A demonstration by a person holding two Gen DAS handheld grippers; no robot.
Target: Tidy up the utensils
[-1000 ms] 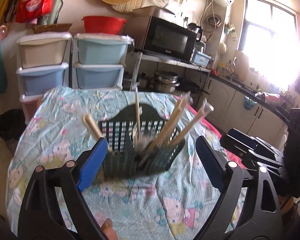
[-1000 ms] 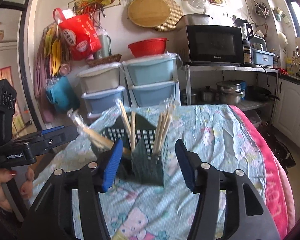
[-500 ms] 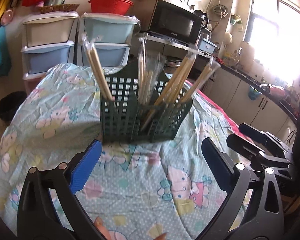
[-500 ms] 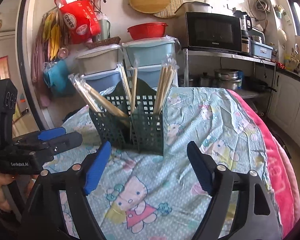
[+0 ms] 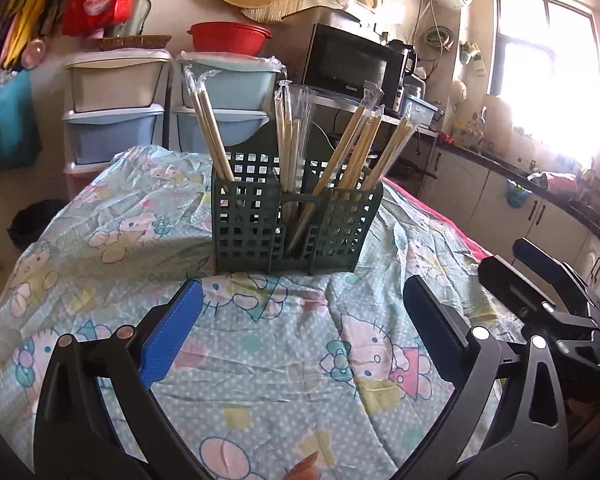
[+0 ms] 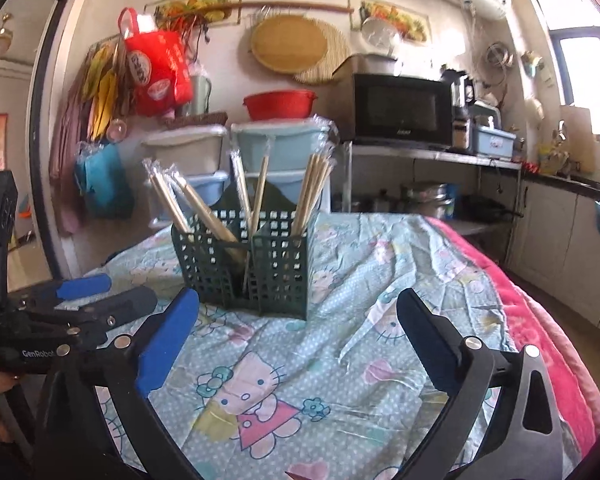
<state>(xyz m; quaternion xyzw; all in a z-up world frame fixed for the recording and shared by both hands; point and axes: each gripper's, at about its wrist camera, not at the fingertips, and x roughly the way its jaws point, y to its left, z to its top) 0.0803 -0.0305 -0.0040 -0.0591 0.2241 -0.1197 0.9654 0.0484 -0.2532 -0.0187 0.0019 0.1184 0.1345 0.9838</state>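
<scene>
Both grippers hover low over the cloth-covered surface, short of the green utensil caddy (image 5: 296,224), and nothing sits between the fingers of either. Left gripper (image 5: 300,334) stands wide, its blue pads (image 5: 172,332) well apart, with only the cartoon-print tablecloth (image 5: 260,360) showing in the gap. Right gripper (image 6: 298,332) has its jaws opening and already spread broad, also over bare cloth. From the left wrist view the right gripper's black fingers (image 5: 539,280) lie to the right of the caddy; from the right wrist view the left gripper's fingers (image 6: 84,292) lie to the caddy's left, near its base but not touching it.

The caddy stands upright on the tablecloth, a dark green lattice basket with separate compartments and a raised back panel. Wrapped wooden chopsticks (image 5: 212,128) lean out of it in clear plastic sleeves: one pair in the left compartment tilting left, some near the middle almost upright (image 5: 288,136), and several more in the right compartment fanning to the right (image 5: 363,140).

Behind the caddy are stacked plastic drawers (image 5: 116,120), a red bowl (image 5: 230,36) on top of them, and a black microwave (image 5: 351,60) on a shelf further right.
</scene>
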